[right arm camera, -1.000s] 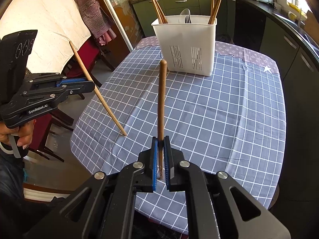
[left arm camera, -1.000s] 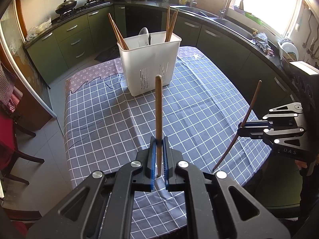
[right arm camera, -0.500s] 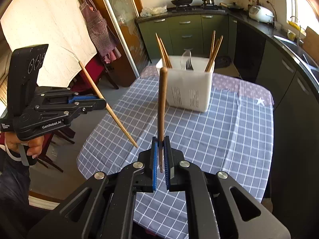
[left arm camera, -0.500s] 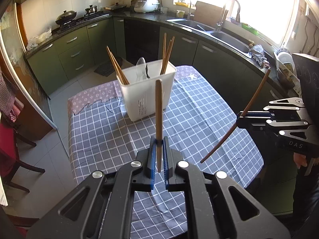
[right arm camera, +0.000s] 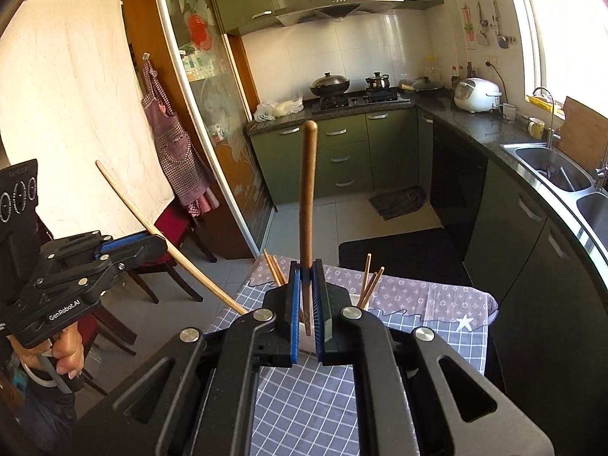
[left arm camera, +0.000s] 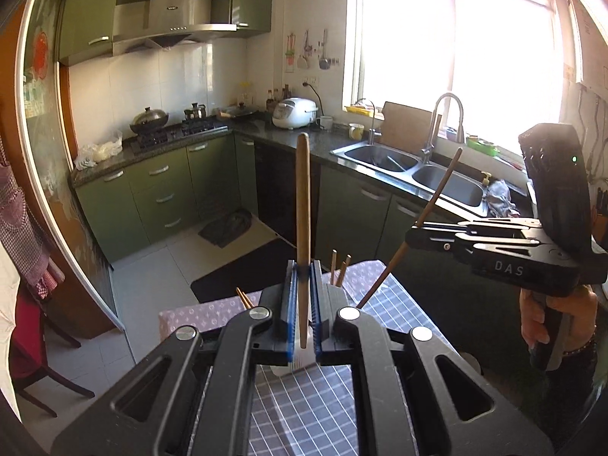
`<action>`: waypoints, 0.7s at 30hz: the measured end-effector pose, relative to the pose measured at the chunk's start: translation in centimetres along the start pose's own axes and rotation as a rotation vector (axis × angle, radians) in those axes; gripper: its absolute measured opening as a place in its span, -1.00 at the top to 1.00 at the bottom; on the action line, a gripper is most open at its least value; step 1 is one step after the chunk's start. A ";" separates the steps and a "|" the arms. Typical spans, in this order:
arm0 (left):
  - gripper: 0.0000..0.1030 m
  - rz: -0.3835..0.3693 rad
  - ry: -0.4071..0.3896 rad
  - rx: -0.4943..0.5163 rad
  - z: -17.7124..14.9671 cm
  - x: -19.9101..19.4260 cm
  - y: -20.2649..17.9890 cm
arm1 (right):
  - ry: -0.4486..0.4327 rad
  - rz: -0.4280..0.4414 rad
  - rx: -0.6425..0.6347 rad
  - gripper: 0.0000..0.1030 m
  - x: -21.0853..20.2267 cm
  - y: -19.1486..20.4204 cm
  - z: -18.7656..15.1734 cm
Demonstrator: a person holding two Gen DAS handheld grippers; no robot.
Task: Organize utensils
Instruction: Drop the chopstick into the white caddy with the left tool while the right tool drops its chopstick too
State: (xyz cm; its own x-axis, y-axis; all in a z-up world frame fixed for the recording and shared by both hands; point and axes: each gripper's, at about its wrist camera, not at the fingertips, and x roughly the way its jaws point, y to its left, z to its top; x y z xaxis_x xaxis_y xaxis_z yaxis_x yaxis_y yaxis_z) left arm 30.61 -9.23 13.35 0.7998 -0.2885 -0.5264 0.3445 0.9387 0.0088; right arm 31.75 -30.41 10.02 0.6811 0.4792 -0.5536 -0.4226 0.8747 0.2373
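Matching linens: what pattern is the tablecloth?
The tablecloth is grey-blue with a white grid and a mauve printed border, clearest in the right wrist view.

A table point(left arm camera: 395, 304) stands in the middle of a kitchen, with a utensil holder point(right arm camera: 353, 300) on it, mostly hidden behind the gripper. Chopsticks point(right arm camera: 370, 283) stand in the holder at its left and right ends. Beyond the table, a counter point(left arm camera: 266, 129) runs along the far wall, carrying a stove point(left arm camera: 171, 133) at left, a rice cooker point(left arm camera: 294, 113) in the corner, and a sink point(left arm camera: 414, 169) at right under the window.
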 end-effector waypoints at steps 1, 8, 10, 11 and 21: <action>0.87 0.010 -0.004 -0.003 0.2 0.8 0.3 | 0.003 -0.007 0.004 0.87 0.9 -0.3 0.4; 0.87 0.015 0.089 -0.061 -1.4 8.1 2.1 | 0.075 -0.045 0.005 0.87 8.1 -2.0 -0.6; 0.87 0.018 0.116 -0.062 -2.3 9.7 2.3 | 0.096 -0.048 0.005 0.87 9.7 -2.4 -1.2; 0.87 0.018 0.127 -0.063 -2.6 10.4 2.3 | 0.104 -0.053 0.003 0.87 10.3 -2.5 -1.4; 0.87 0.037 0.188 -0.061 -6.5 14.9 2.3 | 0.196 -0.064 -0.006 0.86 15.5 -3.4 -5.4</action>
State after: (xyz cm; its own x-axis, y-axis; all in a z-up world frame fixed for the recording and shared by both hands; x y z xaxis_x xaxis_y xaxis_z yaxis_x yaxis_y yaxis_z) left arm 40.13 -10.10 -0.01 0.7034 -0.2190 -0.6762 0.2819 0.9593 -0.0174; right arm 40.57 -26.35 -3.67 0.5776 0.3990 -0.7122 -0.3860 0.9022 0.1924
